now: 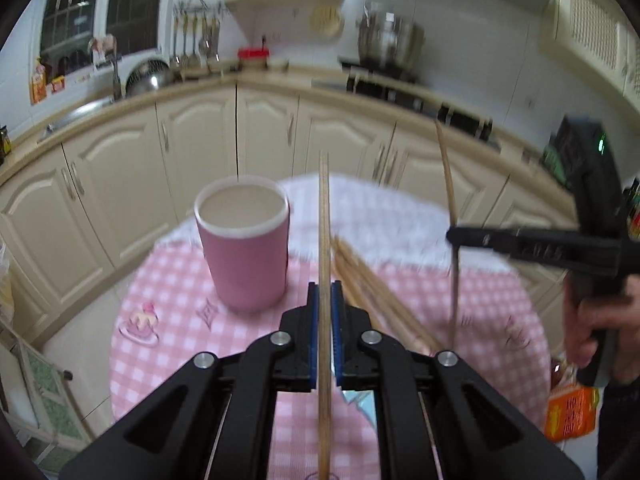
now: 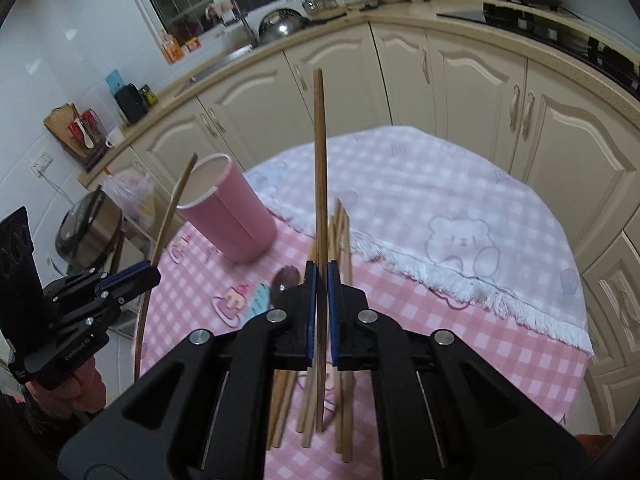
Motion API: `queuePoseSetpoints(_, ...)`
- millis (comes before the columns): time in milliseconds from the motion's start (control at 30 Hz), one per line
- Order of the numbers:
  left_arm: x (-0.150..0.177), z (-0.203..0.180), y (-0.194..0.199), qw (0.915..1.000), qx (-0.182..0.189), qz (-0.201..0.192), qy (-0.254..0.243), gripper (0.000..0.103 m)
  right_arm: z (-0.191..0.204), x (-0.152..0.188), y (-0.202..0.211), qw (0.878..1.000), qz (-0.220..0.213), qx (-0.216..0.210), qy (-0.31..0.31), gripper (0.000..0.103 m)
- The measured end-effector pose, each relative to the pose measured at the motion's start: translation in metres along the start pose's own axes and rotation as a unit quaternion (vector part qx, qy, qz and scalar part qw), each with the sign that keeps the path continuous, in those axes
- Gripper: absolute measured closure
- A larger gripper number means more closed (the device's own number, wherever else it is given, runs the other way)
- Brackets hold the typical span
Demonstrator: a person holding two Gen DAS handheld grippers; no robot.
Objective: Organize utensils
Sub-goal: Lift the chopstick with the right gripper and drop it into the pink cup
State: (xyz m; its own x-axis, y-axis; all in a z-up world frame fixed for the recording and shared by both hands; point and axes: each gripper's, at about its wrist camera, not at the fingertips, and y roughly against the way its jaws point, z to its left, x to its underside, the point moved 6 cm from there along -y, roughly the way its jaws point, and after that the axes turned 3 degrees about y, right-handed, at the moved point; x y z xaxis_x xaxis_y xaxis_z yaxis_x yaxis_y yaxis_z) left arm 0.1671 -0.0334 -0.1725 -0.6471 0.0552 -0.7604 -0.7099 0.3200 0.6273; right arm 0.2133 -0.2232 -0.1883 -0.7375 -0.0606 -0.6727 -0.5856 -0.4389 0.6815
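Observation:
A pink cup (image 1: 246, 256) with a white rim stands empty on the pink checked tablecloth (image 1: 180, 312); it also shows in the right wrist view (image 2: 228, 220). My left gripper (image 1: 325, 292) is shut on a wooden chopstick (image 1: 324, 220), held upright right of the cup. My right gripper (image 2: 319, 272) is shut on a darker chopstick (image 2: 319, 152), also upright. Each gripper shows in the other's view: the right gripper (image 1: 456, 236) and the left gripper (image 2: 154, 270). Several loose chopsticks (image 2: 340, 240) and a dark wooden spoon (image 2: 285, 278) lie on the table below.
A white fringed towel (image 2: 440, 216) with a bear print covers the far half of the round table. Cream kitchen cabinets (image 2: 400, 68) curve behind it. An orange packet (image 1: 570, 412) sits at the table's right edge. A rice cooker (image 2: 86, 228) stands to the left.

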Motion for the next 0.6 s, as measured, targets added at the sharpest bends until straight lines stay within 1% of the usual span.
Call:
queuePoseSetpoints(133, -0.021, 0.008, 0.023, 0.9979, 0.000, -0.060, 0.027, 0.098, 0.015, -0.008, 0.010, 1.000, -0.024, -0.011, 0.009, 0.097)
queuePoseSetpoints(333, -0.053, 0.029, 0.045, 0.9904, -0.006, -0.124, 0.060, 0.098, 0.041, -0.026, 0.025, 0.998, -0.055, -0.030, 0.026, 0.097)
queuePoseSetpoints(467, -0.080, 0.035, 0.056, 0.9838, -0.008, -0.166, 0.067, 0.098, 0.057, -0.052, 0.039, 0.995, -0.086, -0.044, 0.034, 0.097)
queuePoseSetpoints(600, -0.112, 0.038, 0.062, 0.9752, -0.007, -0.210, 0.068, 0.098, 0.078, -0.089, 0.053, 0.989, -0.126, -0.054, 0.049, 0.097)
